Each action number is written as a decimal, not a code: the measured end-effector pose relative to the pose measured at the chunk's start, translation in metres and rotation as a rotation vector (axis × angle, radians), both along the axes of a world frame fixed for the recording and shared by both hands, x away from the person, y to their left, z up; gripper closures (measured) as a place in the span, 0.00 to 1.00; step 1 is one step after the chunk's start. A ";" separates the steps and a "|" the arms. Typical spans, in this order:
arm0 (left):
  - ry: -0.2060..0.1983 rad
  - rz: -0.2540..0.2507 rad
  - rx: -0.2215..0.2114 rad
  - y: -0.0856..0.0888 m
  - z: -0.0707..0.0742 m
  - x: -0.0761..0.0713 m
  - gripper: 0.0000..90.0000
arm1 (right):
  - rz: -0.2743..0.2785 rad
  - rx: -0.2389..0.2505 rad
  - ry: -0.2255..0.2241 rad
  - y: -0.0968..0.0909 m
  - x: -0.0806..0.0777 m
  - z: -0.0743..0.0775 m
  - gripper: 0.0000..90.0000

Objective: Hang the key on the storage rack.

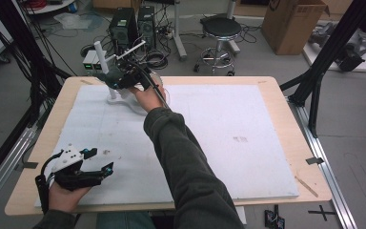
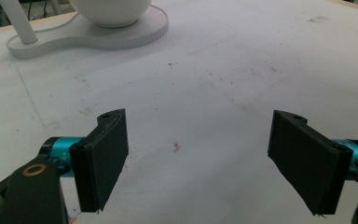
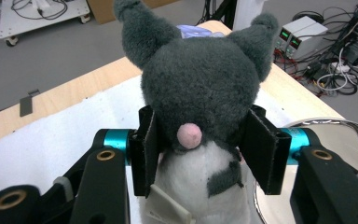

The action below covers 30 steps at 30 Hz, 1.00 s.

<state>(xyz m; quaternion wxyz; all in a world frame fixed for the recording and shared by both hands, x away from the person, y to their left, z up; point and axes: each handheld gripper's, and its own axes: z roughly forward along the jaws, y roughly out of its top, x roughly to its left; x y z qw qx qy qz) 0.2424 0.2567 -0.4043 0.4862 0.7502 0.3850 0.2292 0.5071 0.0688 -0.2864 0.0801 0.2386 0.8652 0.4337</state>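
plush toy (image 3: 200,107) between right gripper (image 3: 200,154) jaws, beside the bowl (image 3: 326,140).

Left tongs (image 2: 198,163) agape, right tongs (image 3: 205,154) clamped.

Plush toy (image 3: 200,107) body cut off by bottom edge; white bowl (image 2: 110,10) top cropped; toy too small to make out in high view.
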 end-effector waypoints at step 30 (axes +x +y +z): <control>-0.002 0.003 -0.006 0.002 0.000 0.000 0.23 | -0.014 -0.065 0.027 0.006 0.003 -0.011 0.56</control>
